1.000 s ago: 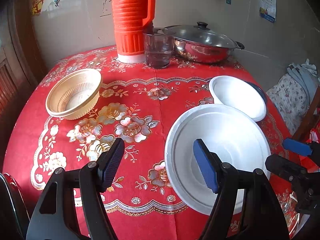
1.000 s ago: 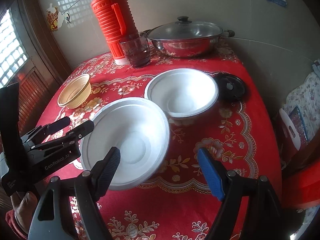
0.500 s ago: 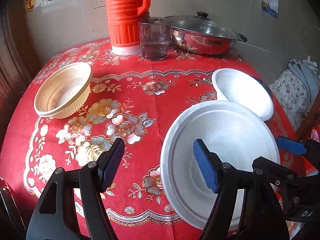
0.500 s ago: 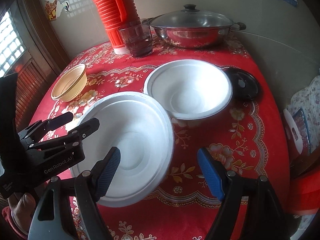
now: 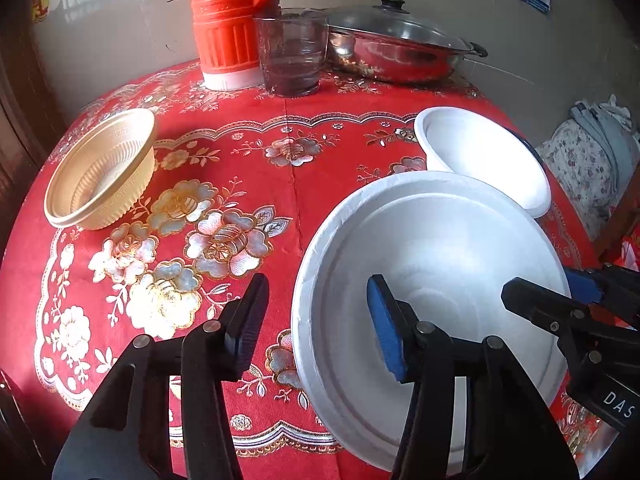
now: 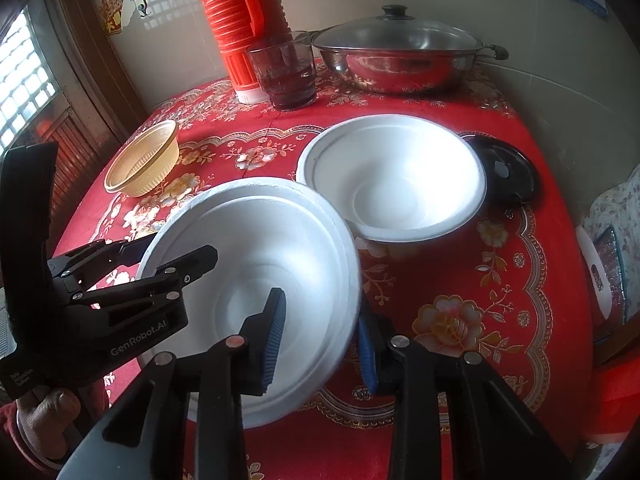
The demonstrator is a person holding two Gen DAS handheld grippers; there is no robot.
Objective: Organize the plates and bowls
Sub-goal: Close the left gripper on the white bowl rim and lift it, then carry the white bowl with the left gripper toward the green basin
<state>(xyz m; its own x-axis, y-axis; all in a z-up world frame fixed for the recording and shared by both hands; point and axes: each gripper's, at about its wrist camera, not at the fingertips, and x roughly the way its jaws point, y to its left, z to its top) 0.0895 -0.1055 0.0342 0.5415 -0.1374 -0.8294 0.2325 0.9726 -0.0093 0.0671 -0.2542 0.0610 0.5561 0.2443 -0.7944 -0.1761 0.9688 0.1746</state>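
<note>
A wide white plate (image 5: 440, 248) (image 6: 256, 240) lies on the red flowered tablecloth (image 5: 240, 160) near the front edge. My left gripper (image 5: 314, 324) straddles its left rim, one finger outside and the blue pad over the inside. Its jaws are closing, and a gap still shows on both sides of the rim. My right gripper (image 6: 320, 338) straddles the right rim, also closing; the outer pad sits at the rim edge and the inner pad stands off it. Just behind the plate rests a white bowl (image 5: 480, 160) (image 6: 400, 184). A beige ribbed bowl (image 5: 100, 172) (image 6: 144, 160) stands at the left.
At the back by the wall stand an orange thermos (image 5: 228, 20), a glass tumbler (image 5: 290, 56) and a lidded steel pan (image 5: 392, 48). A black lid (image 6: 504, 172) lies right of the white bowl. The table drops away at left, right and front.
Both grippers' jaws have narrowed around the white plate's opposite rims. Both hands came slightly lower and closer to the plate. The plate and bowls have not moved.
</note>
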